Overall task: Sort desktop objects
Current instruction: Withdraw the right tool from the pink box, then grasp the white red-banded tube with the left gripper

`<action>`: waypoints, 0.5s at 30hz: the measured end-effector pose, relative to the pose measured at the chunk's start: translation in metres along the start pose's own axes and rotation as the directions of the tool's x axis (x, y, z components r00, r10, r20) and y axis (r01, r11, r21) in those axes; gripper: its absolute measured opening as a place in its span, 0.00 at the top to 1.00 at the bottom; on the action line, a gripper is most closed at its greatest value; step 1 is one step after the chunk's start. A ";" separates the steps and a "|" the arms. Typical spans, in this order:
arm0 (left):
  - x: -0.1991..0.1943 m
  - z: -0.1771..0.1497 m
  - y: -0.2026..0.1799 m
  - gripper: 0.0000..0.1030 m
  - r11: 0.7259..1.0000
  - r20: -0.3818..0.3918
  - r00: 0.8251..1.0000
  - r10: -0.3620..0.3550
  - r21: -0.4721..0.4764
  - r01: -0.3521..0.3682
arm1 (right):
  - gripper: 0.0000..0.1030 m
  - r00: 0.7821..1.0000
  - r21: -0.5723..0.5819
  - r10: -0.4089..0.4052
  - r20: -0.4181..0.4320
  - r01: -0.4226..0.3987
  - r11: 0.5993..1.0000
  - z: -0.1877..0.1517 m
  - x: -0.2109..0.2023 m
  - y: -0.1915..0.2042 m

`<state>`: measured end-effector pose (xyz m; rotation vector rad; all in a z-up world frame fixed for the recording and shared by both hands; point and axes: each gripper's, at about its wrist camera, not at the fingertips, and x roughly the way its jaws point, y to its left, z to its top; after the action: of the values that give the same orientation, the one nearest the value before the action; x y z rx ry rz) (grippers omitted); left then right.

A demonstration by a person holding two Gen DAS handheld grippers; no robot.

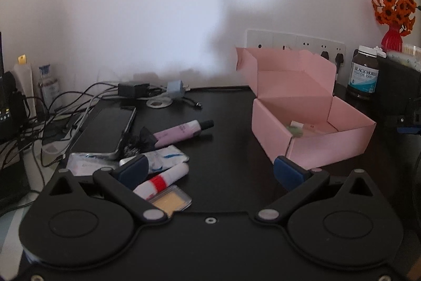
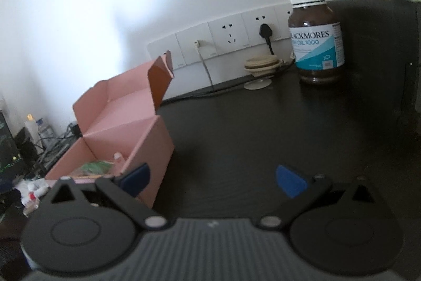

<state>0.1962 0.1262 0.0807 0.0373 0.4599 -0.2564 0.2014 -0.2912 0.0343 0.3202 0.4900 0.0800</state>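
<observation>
Both left tongs [image 1: 210, 170] and right tongs [image 2: 213, 179] wide, empty. Best to straddle red-banded tube [image 1: 161, 181] crosswise, then carry into pink box [image 1: 310, 146].

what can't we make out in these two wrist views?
- Pink box contents: near wall hides most in the left wrist view; blurred in the right.
- Item under the phone, left wrist view: mostly covered, print unreadable.
- Small items beside the box, right wrist view: blurred, partly behind the right hand-held gripper.
- Bottle label: fine print too small.
</observation>
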 end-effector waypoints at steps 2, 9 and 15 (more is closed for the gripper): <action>-0.004 -0.002 0.007 0.00 1.000 -0.012 1.000 -0.005 0.010 0.006 | 0.01 1.000 0.000 0.012 0.000 -0.012 1.000 0.000 0.000 0.000; 0.006 0.008 0.020 0.00 0.997 -0.065 0.998 0.011 0.076 -0.006 | 0.01 0.999 0.009 0.052 0.004 -0.052 0.999 0.000 -0.001 -0.001; 0.034 0.010 0.024 0.07 0.992 -0.152 0.988 0.014 0.124 0.005 | 0.01 0.998 0.017 0.056 0.008 -0.056 0.998 0.000 -0.002 -0.002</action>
<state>0.2362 0.1402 0.0744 0.1801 0.5959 -0.2784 0.1999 -0.2930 0.0346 0.3511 0.4746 0.1288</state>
